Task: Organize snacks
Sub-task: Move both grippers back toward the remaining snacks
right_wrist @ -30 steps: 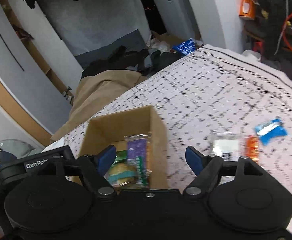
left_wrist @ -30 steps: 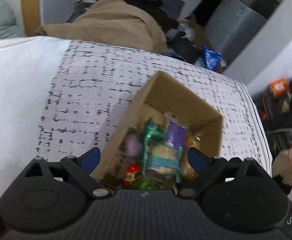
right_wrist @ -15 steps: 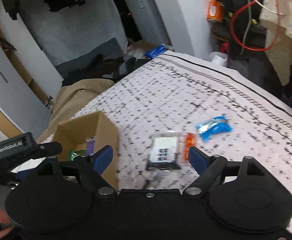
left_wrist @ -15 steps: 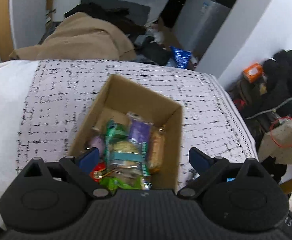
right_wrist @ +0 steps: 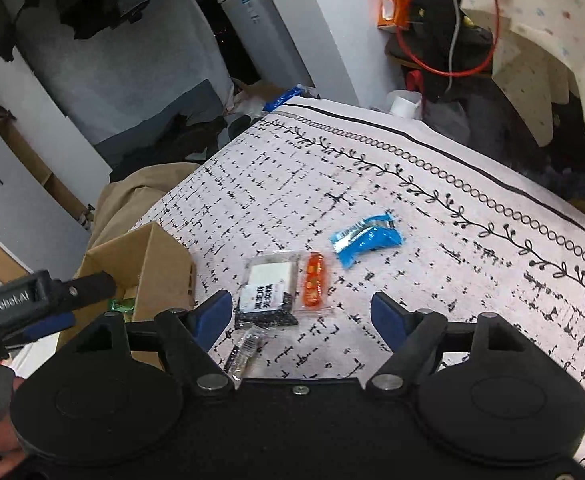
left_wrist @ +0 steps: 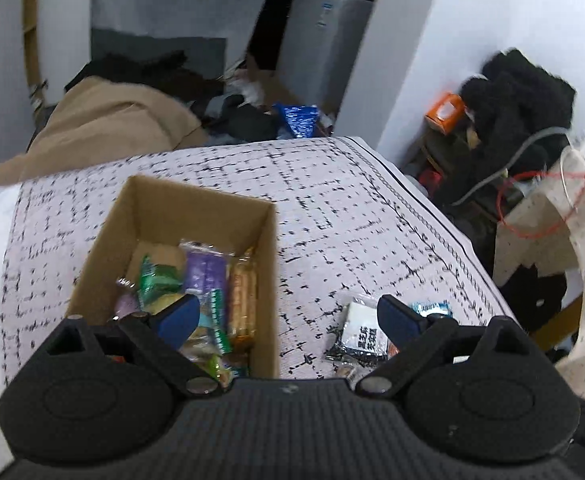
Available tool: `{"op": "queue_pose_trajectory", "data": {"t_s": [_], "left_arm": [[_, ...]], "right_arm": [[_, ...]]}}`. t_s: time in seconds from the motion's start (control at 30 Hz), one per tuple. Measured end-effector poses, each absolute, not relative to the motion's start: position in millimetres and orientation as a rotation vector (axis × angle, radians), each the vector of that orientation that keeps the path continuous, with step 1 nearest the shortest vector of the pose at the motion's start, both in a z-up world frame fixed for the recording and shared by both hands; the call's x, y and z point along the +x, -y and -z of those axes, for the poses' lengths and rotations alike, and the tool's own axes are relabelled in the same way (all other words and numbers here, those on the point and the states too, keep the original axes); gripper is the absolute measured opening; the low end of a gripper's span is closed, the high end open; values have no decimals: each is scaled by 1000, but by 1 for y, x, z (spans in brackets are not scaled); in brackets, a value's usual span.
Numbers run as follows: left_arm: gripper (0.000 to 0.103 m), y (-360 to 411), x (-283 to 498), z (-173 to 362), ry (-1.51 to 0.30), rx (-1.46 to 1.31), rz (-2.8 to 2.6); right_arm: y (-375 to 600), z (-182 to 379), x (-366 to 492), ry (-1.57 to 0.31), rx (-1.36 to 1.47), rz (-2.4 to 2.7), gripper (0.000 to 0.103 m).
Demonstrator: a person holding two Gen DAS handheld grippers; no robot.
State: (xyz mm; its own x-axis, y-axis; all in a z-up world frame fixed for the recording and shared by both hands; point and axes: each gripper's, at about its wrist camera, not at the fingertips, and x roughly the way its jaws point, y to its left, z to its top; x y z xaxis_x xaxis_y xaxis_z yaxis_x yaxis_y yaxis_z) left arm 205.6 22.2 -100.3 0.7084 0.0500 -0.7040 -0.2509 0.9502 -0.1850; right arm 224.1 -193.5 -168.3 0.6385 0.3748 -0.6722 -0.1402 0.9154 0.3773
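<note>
The black-and-white packet (right_wrist: pixel 270 294) lies flat on the patterned bed cover (right_wrist: pixel 432 208), just beside the cardboard box (right_wrist: pixel 160 256), touching an orange snack (right_wrist: pixel 313 280). The right gripper (right_wrist: pixel 301 315) hovers over it, jaws closing but empty; it should straddle one edge, clear of the orange one. The left gripper (left_wrist: pixel 288 317) is spread and empty.

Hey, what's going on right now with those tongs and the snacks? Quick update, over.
Right tongs closing, nothing gripped. Left tongs open, empty. Black-and-white packet, orange snack, blue packet outside box. Nothing blocking.
</note>
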Motion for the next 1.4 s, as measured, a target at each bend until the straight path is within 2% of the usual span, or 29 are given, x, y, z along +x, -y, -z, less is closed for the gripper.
{"op": "queue_pose_trajectory", "data": {"t_s": [0.37,0.63,0.7,0.9,1.4], "left_arm": [[92,21,211,118,-793,-168,-78],[75,39,218,137,-856,-148,-61],[68,43,221,144,-873,-147,-58],[58,51,228,161,-932,-143,-73],[56,67,243,198,-1001,-79,-144]], "right_arm": [[220,197,230,-856,428,-315,69],[227,215,239,-877,529,-352,68],[227,219,242,-885,541,-357,66],[231,229,249,-895,552,-349,63],[228,246,266,-911,573,-338,56]]}}
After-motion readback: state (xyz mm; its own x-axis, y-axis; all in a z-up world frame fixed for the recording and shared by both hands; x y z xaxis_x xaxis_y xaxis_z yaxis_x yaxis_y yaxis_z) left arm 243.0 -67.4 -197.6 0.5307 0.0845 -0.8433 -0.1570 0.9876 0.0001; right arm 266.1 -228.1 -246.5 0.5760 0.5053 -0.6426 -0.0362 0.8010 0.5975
